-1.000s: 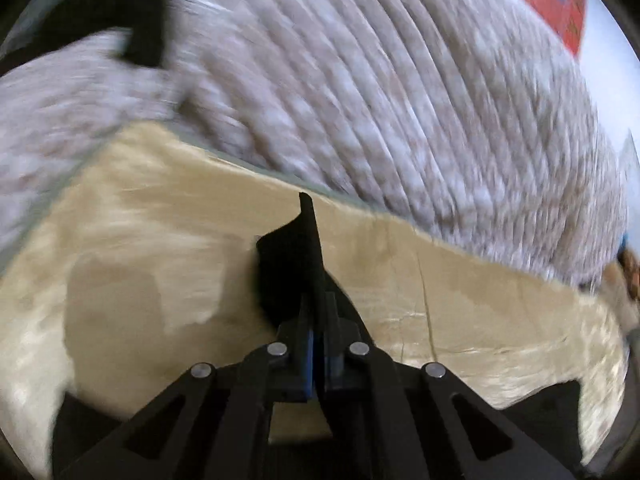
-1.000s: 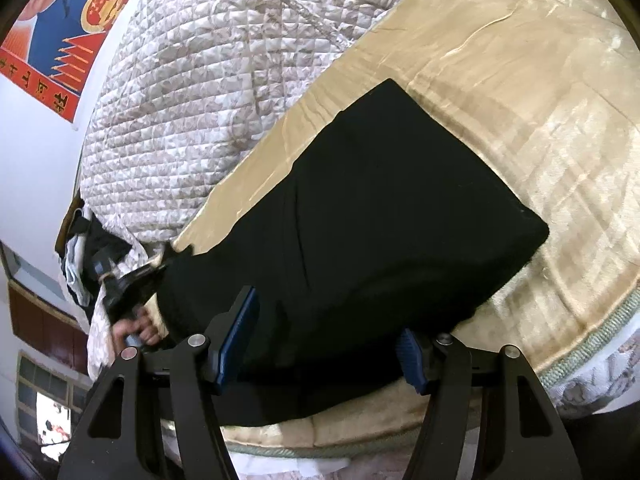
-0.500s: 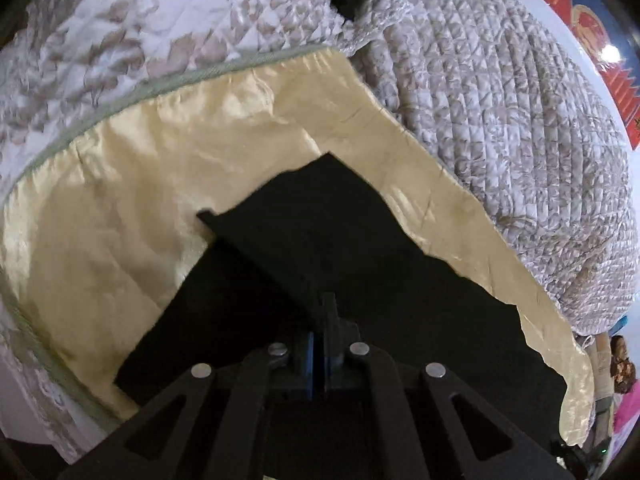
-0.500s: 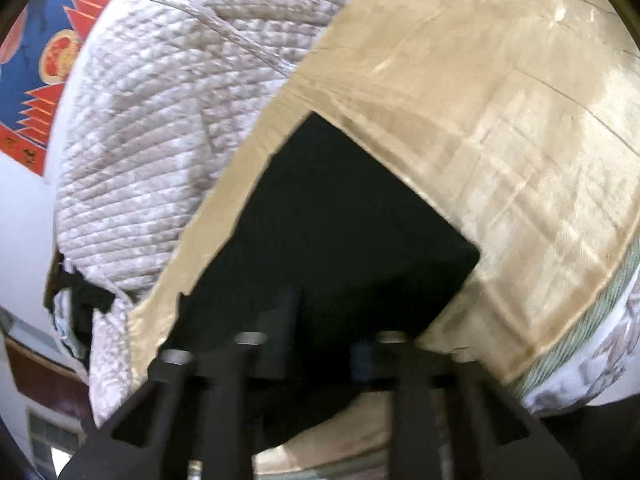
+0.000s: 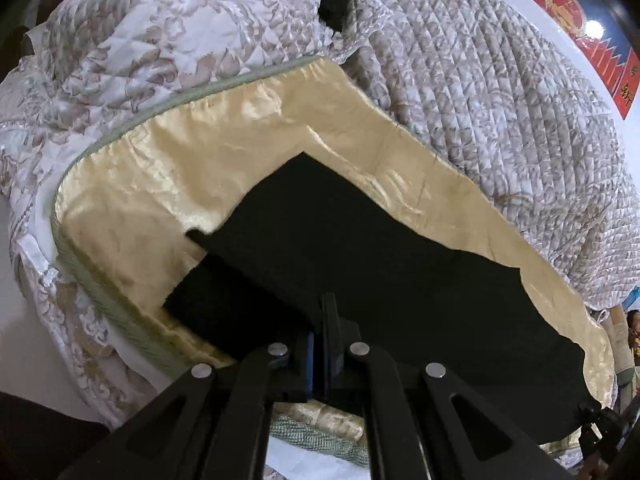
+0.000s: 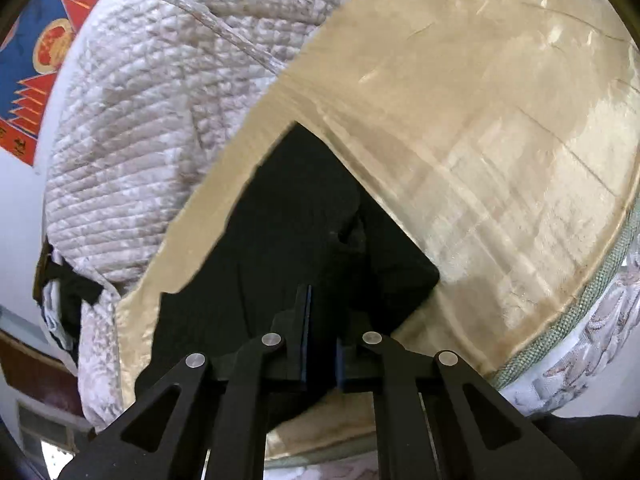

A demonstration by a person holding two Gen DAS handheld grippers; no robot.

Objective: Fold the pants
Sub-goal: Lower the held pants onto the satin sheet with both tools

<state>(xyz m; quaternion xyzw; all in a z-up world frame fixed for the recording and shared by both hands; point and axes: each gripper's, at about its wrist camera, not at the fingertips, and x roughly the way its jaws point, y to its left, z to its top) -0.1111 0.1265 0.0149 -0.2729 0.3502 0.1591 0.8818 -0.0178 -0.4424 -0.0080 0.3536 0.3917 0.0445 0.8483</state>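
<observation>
The black pants (image 5: 360, 248) lie on a shiny gold bedspread (image 5: 168, 184), partly folded, with an upper layer over a lower one at the left. My left gripper (image 5: 326, 316) is shut on the near edge of the pants. In the right wrist view the pants (image 6: 288, 216) stretch away from me across the gold bedspread (image 6: 500, 128). My right gripper (image 6: 320, 320) is nearly closed around the near edge of the pants, with black cloth between its fingers.
A quilted floral coverlet (image 5: 500, 92) is bunched along the far side of the bed and shows in the right wrist view (image 6: 152, 128). The mattress's green piped edge (image 5: 100, 292) is near me. A red and blue poster (image 6: 36, 48) hangs on the wall.
My right gripper went from wide open above the pants to closed on their near edge. My left gripper carried its cloth back over the pants, laying an upper layer down.
</observation>
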